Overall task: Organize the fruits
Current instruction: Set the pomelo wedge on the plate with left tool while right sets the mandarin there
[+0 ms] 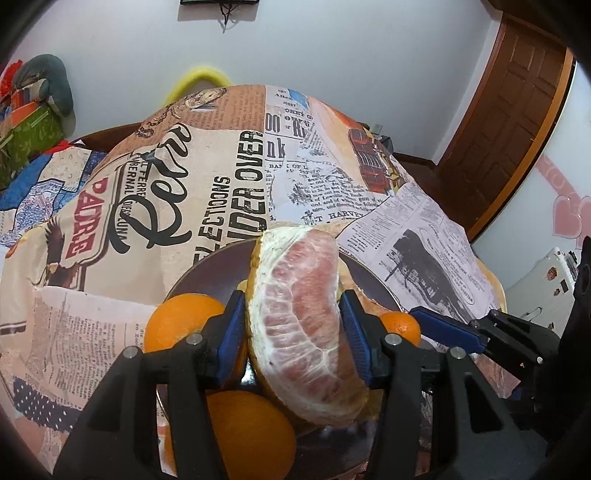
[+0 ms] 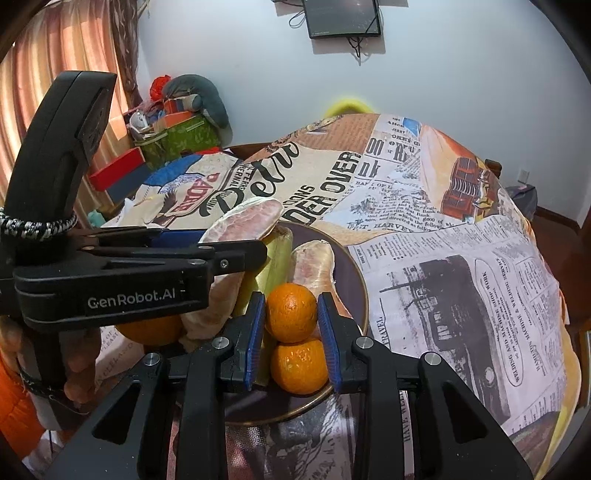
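1. Fruits sit piled on a dark plate [image 2: 354,273] near the table's front edge: oranges, peeled pomelo pieces, a pale green piece.
2. A newspaper-print tablecloth [image 1: 221,184] covers the table; behind it are a white wall, a wall-mounted screen [image 2: 343,16] and a wooden door [image 1: 509,110].
3. The left gripper [image 1: 293,332] is clamped on a pink pomelo segment [image 1: 306,325], blue pads pressing both its sides.
4. The right gripper [image 2: 291,321] is closed around a small orange [image 2: 291,312], above another orange [image 2: 299,365].
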`<action>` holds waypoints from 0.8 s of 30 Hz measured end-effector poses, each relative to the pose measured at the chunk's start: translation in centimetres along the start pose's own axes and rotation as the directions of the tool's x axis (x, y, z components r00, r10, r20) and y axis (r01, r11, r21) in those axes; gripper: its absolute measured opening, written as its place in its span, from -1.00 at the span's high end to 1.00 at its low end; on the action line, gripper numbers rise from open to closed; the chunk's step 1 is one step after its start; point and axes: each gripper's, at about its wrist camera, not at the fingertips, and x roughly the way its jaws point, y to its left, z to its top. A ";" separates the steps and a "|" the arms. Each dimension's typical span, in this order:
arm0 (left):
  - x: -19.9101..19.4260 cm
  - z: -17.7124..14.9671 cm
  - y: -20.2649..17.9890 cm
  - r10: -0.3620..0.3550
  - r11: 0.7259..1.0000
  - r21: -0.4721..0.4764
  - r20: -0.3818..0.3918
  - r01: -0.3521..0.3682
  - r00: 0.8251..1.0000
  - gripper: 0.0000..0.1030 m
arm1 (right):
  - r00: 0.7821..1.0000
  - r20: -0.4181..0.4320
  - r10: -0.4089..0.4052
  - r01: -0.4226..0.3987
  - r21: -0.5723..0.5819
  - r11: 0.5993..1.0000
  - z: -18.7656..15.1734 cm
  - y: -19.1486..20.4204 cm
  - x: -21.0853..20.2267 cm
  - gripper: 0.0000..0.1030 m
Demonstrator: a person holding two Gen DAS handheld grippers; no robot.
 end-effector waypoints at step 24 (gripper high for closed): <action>-5.1 -0.4 0.4 0.013 1.000 -0.008 0.084 -0.012 0.996 -0.02 | 1.000 -0.015 -0.019 0.020 0.041 0.999 -0.1 -0.8 -0.8 0.28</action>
